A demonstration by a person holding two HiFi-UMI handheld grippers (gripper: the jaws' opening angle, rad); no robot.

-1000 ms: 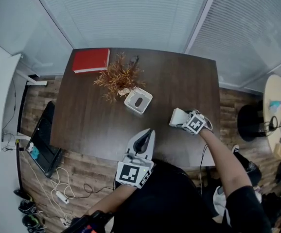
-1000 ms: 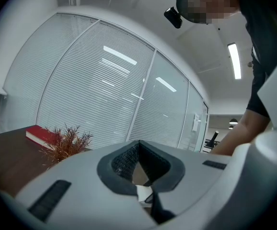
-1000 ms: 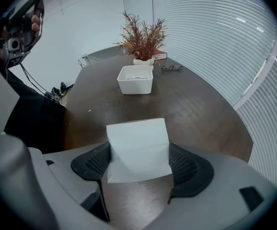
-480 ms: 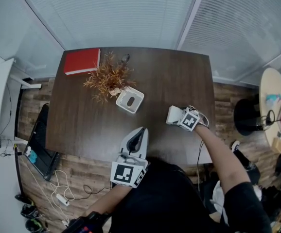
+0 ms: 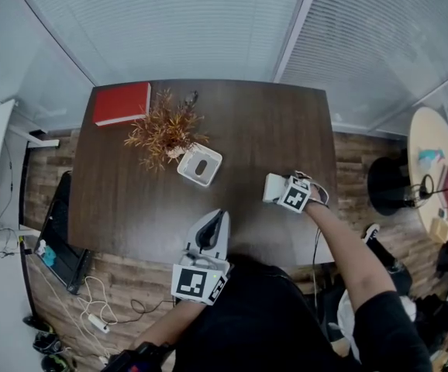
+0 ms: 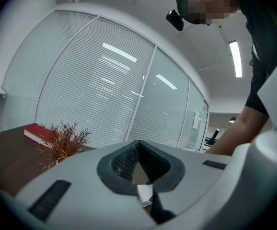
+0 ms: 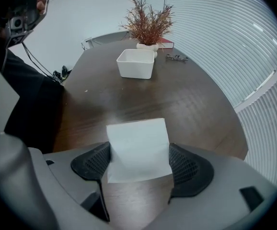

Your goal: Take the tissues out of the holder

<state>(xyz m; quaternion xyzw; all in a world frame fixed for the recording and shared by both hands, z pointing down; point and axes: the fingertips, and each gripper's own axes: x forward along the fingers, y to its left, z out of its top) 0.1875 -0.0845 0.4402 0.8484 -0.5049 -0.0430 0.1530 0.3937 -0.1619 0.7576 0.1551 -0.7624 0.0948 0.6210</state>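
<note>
My right gripper (image 5: 272,189) (image 7: 139,148) is shut on a white tissue pack (image 7: 138,143), one pad on each side of it, just above the dark wooden table (image 5: 270,130) near its front right. The white square holder (image 5: 199,165) (image 7: 135,63) stands further in, at the table's middle, and its inside looks empty in the head view. My left gripper (image 5: 217,215) (image 6: 138,145) hangs over the table's front edge with its jaws together and tilted upward; nothing is held between them.
A potted dried plant (image 5: 162,130) (image 7: 148,23) stands right behind the holder. At the far left corner lies a red book (image 5: 122,103), with a small dark object (image 7: 177,57) near the far edge. Cables (image 5: 92,301) trail on the floor at left, and a round side table (image 5: 441,177) stands at right.
The head view has shifted, so the table sits a little further left in the picture. Both grippers keep about the same places relative to the holder.
</note>
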